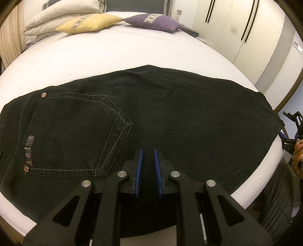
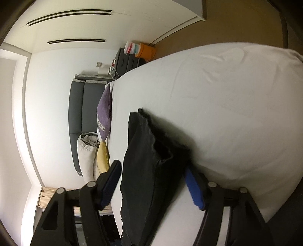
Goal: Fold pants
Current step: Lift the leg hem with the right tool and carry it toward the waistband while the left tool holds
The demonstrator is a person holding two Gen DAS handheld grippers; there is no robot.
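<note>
Black jeans [image 1: 151, 117] lie folded lengthwise on the white bed [image 1: 113, 53], back pocket [image 1: 75, 132] at the left, leg hems at the right. My left gripper [image 1: 148, 155] hovers over the near edge of the pants, its blue pads a small gap apart with nothing between them. In the right wrist view, turned on its side, my right gripper [image 2: 153, 170] is open wide, its fingers on either side of the hem end of the jeans [image 2: 149, 160], not closed on it. It also shows at the right edge of the left wrist view [image 1: 291, 132].
A yellow cushion [image 1: 89, 22], a purple cushion [image 1: 153, 21] and a folded beige duvet [image 1: 62, 13] lie at the head of the bed. White wardrobe doors [image 1: 236, 28] stand at the right. A dark nightstand [image 2: 126, 60] with an orange box stands beside the bed.
</note>
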